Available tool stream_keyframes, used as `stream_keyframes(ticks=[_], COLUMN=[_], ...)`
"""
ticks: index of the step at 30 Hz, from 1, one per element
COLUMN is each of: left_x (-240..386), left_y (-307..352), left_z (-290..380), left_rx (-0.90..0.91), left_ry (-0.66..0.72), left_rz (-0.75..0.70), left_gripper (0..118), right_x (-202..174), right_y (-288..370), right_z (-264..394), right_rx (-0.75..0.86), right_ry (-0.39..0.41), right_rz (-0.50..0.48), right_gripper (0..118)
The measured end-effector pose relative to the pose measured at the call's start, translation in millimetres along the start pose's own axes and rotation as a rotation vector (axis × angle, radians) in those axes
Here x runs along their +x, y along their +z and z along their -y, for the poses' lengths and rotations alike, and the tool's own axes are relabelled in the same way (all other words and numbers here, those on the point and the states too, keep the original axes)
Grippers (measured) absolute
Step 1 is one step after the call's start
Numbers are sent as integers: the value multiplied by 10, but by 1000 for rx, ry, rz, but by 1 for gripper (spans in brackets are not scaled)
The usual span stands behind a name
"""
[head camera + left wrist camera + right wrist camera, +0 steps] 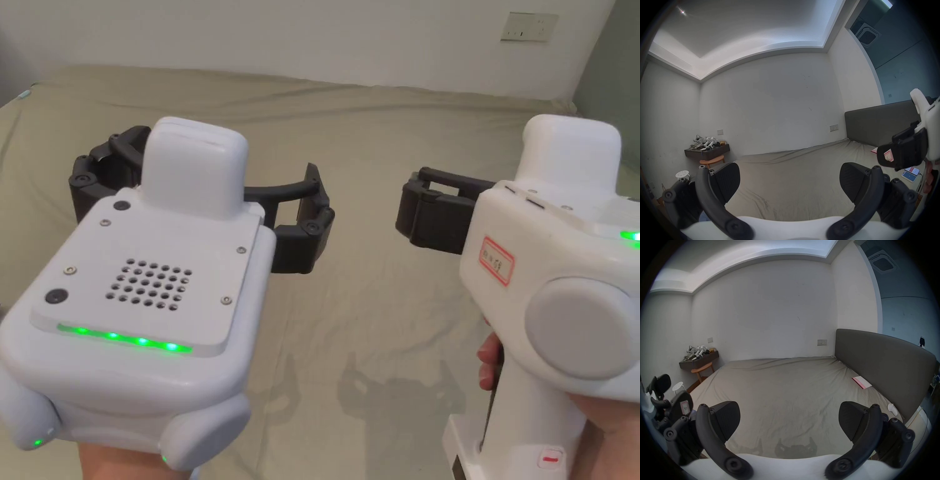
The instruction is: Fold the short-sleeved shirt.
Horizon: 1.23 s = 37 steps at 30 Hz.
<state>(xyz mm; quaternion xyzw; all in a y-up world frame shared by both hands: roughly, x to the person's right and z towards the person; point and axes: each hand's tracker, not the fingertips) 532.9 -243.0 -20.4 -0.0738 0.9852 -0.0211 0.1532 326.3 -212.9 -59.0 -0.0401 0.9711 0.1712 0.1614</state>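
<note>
Currently both grippers hover over the bed [375,156], olive sheet wrinkled; left gripper [789,183] fingers spread wide, right gripper [788,420] fingers also apart, empty. Shirt location: cannot tell.

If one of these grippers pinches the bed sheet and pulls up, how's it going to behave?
The bed sheet would probably act floppy: it already shows soft wrinkles and creases. It looks thin, so it is likely light and should tent up at the pinch. Its edges seem tucked by the headboard, so it may resist past a small lift.
</note>
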Motion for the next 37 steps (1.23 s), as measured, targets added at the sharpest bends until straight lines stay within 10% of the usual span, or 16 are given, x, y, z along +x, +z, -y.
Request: stream_keyframes(ticks=[10, 15, 37], left_x=[27, 44, 35], left_y=[-14, -26, 19], left_z=[20, 27, -17], left_rx=[0, 3, 30], left_ry=[5, -3, 7], left_rz=[-4, -16, -34], left_gripper=[118, 118, 118], right_x=[123, 52, -107], right_y=[-14, 47, 141], right_z=[23, 181, 288], right_rx=[-7, 200, 308], right_ry=[-34, 216, 225], right_rz=[-72, -25, 34], right_gripper=[118, 118, 118])
